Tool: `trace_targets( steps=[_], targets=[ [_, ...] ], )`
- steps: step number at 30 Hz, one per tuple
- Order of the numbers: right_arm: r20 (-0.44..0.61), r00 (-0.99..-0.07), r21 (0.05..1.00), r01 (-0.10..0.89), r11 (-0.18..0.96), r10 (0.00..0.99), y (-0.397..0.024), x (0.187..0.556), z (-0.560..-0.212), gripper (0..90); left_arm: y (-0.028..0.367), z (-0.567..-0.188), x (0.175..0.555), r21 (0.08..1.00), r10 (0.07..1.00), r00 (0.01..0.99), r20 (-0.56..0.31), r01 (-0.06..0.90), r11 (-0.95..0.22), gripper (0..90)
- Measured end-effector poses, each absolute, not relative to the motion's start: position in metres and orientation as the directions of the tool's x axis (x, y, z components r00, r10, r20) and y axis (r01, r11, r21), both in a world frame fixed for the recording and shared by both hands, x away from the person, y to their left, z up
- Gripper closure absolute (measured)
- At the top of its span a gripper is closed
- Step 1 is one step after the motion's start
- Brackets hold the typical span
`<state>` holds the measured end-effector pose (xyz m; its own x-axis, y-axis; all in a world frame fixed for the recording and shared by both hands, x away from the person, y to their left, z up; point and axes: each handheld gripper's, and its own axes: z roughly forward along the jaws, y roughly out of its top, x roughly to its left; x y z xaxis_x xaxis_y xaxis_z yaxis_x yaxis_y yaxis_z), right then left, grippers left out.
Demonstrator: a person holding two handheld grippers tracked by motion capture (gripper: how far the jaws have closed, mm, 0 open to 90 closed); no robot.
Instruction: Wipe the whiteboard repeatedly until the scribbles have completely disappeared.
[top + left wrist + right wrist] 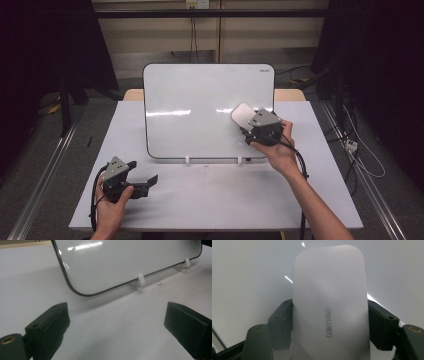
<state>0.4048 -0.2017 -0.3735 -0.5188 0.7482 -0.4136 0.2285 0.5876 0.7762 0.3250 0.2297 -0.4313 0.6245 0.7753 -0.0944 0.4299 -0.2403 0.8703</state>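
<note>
A white whiteboard (200,110) stands tilted on two small white feet (140,280) at the middle of the white table (210,200). My right gripper (247,125) is shut on a white rounded eraser (242,115) with grey lettering (329,321). It holds the eraser at the board's right side, and its two black pads (283,325) press on the eraser's long edges. The board's surface (249,277) lies right behind the eraser. My left gripper (142,171) rests low on the table's front left. Its jaws stand wide open with nothing between them (117,322), pointing at the board's lower left corner (82,291).
The table's front edge is close to my left hand (112,210). Cables trail from both grippers off that edge. Dark curtains and metal rails flank the table on both sides. A faint red mark (193,241) shows near the board's far lower corner.
</note>
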Motion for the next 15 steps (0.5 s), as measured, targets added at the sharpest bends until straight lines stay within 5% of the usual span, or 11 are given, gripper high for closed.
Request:
trace_targets(
  steps=[15],
  targets=[
    [-0.415,-0.558,0.748,0.241,0.619,0.719,-0.191,0.383,-0.398,29.9,0.227,-0.431,0.326,0.867,0.773,0.628,-0.089,0.430,-0.250,6.1]
  ],
)
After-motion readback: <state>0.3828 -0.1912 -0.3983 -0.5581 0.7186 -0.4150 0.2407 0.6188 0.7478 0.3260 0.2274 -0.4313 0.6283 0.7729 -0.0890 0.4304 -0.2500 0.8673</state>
